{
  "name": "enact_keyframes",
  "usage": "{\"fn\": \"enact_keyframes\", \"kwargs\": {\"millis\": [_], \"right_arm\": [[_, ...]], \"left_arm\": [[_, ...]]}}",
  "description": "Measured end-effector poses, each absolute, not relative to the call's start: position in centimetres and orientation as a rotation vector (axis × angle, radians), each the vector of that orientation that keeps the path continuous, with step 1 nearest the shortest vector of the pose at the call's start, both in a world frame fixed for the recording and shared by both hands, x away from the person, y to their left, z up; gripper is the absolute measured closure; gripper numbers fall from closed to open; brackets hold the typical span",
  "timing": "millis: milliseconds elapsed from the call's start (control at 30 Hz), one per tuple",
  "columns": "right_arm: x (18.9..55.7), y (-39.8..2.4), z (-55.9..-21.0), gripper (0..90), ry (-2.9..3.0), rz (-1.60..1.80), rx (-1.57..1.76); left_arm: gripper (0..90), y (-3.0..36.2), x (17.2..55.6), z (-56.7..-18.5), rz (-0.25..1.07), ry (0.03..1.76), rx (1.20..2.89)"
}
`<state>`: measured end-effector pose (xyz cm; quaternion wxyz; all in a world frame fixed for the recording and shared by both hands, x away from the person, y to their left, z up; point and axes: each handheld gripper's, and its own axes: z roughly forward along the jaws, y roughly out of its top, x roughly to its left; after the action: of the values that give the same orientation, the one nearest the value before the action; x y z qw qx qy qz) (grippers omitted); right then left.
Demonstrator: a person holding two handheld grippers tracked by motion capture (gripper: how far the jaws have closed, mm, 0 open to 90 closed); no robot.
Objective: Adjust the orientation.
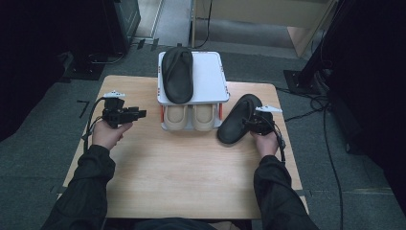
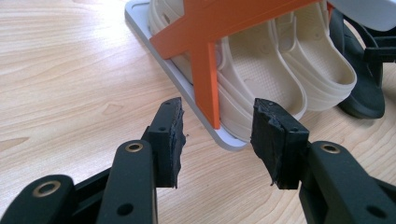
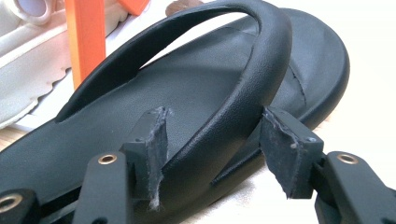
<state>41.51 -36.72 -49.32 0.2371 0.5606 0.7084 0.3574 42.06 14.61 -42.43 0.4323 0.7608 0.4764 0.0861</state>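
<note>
A matte black flip-flop (image 3: 196,93) with a smooth arched strap is seen lying between the wide-open jaws of the right gripper (image 3: 212,149), unpressed, on the pale woodgrain table (image 1: 191,167); the left gripper (image 2: 217,140) is held half-open, empty

Cream clogs (image 1: 189,116) sitting half hidden under the white rack shelf (image 1: 210,76), black sandal's (image 3: 196,107) heel running off the lower left of the right gripper view, room edges lying too dark to read

Black sandals (image 1: 238,120), cream clogs (image 1: 187,116), white rack (image 1: 210,76) with orange struts (image 2: 205,79), pale woodgrain table (image 1: 191,172).
</note>
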Motion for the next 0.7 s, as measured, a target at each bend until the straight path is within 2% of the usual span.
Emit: {"fn": "enact_keyframes", "kwargs": {"millis": [267, 700], "right_arm": [[41.5, -37.0, -49.3, 45.2, 1.941, 0.99, 1.553], [41.4, -38.5, -48.8, 58.9, 1.92, 0.946, 1.581]], "left_arm": [[53.8, 14.5, 42.2, -42.8, 0.213, 1.177, 1.93], [53.8, 14.9, 42.3, -43.3, 0.195, 1.193, 1.919]]}}
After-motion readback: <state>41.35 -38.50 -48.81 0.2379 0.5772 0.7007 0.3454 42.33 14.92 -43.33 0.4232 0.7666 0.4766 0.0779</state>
